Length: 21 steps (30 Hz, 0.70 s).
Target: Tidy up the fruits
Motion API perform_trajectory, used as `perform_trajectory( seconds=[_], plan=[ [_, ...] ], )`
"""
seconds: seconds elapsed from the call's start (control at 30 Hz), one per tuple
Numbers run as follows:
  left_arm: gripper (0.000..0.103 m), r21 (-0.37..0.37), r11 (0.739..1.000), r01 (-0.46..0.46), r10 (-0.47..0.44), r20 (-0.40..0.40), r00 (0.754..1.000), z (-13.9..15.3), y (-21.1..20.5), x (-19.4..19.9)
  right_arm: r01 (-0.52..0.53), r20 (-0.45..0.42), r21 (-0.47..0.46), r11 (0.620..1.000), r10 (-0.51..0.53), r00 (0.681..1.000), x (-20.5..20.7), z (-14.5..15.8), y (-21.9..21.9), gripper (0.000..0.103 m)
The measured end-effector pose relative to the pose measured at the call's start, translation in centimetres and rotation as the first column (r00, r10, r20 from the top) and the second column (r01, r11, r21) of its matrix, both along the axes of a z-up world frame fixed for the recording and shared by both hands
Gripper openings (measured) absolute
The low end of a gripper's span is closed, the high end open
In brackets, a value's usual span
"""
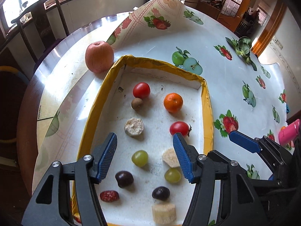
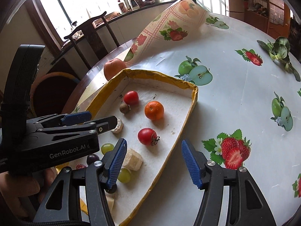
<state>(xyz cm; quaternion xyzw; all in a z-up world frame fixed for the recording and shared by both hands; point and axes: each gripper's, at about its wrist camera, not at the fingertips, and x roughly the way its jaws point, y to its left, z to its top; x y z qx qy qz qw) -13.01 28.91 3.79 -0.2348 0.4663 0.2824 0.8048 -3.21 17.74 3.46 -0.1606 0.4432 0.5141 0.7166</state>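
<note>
Currently both units are spread and carry nothing: the left hand-held gripper [image 1: 144, 156] hangs over the near half of the tray [image 1: 207, 113], the right hand-held gripper [image 2: 153, 162] over its right wall. The fruits lie in two loose rows inside; an apple [image 1: 99, 56] sits outside on the bench [image 1: 62, 86], touching the far left corner.

Risks:
- Round pieces such as the green grape [image 1: 139, 158] and the cherry tomato [image 1: 179, 129] may roll if a finger clips them.
- The two units work close together and may collide.
- The low tray wall can snag a finger.

Open room lies to the right, on the fruit-print cloth [image 2: 235, 98].
</note>
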Motion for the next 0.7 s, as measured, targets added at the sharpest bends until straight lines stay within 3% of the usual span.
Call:
perform_trajectory(
  seconds=[0.07,0.2,0.33,0.47,0.7],
  plan=[
    [0.061,0.026,1.000,-0.004,0.004,0.012,1.000,0.6,-1.4,-1.5,-0.038,0.013,0.007,0.999,0.038,0.999,-0.8,-0.2,-1.0,0.062],
    [0.076,0.075,0.997,0.005,-0.008,0.038,0.999,1.5,-4.2,-4.4,-0.109,-0.013,0.037,0.993,0.110,0.994,-2.3,-0.3,-2.9,0.063],
    [0.077,0.156,0.987,0.037,-0.038,0.004,0.999,1.7,-6.5,-6.1,-0.183,0.007,0.032,0.983,0.183,0.983,-4.3,-0.3,-4.3,0.069],
    [0.077,0.187,0.981,0.047,-0.042,-0.029,0.999,1.5,-7.4,-7.9,-0.220,0.001,0.029,0.975,0.220,0.975,-5.5,-0.5,-5.5,0.075],
    [0.077,0.212,0.977,0.030,-0.021,-0.046,0.999,1.6,-7.7,-11.0,-0.245,0.005,0.017,0.969,0.245,0.970,-6.0,-0.4,-7.2,0.076]
  ],
)
